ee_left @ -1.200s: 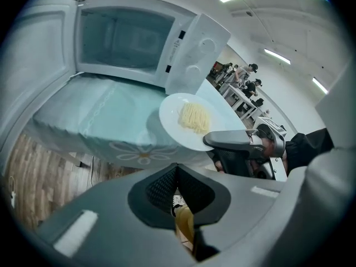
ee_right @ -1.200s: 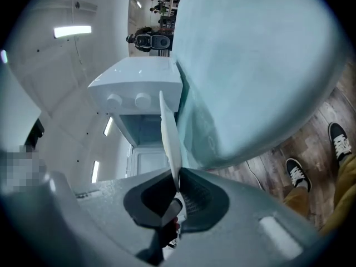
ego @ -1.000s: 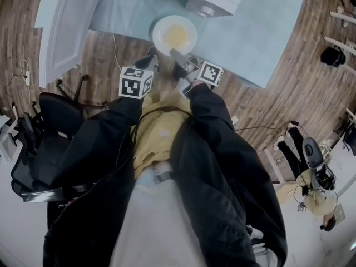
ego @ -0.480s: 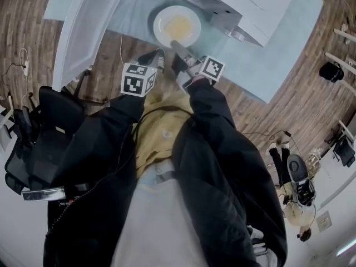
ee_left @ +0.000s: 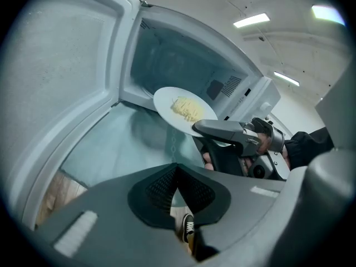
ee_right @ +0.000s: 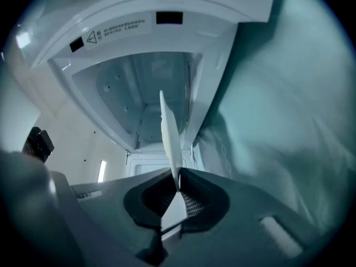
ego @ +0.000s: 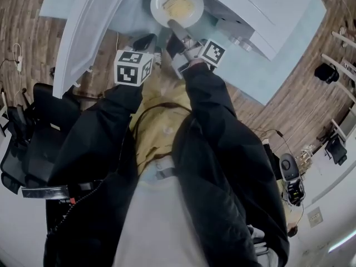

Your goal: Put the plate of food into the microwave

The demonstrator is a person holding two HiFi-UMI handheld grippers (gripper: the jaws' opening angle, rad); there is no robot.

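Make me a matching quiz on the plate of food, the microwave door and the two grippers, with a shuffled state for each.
1 white round plate of yellow food
2 white microwave door
3 left gripper
4 right gripper

A jaws together, empty
B swung wide open
C clamped on a rim
D held up by one edge

Pairs: 1-D, 2-B, 3-A, 4-C

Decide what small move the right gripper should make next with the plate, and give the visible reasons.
Probably push the plate straight forward, held level, into the microwave cavity. The right gripper is shut on the plate's rim, the door stands wide open, and the plate with its food hangs in front of the opening, not yet inside.
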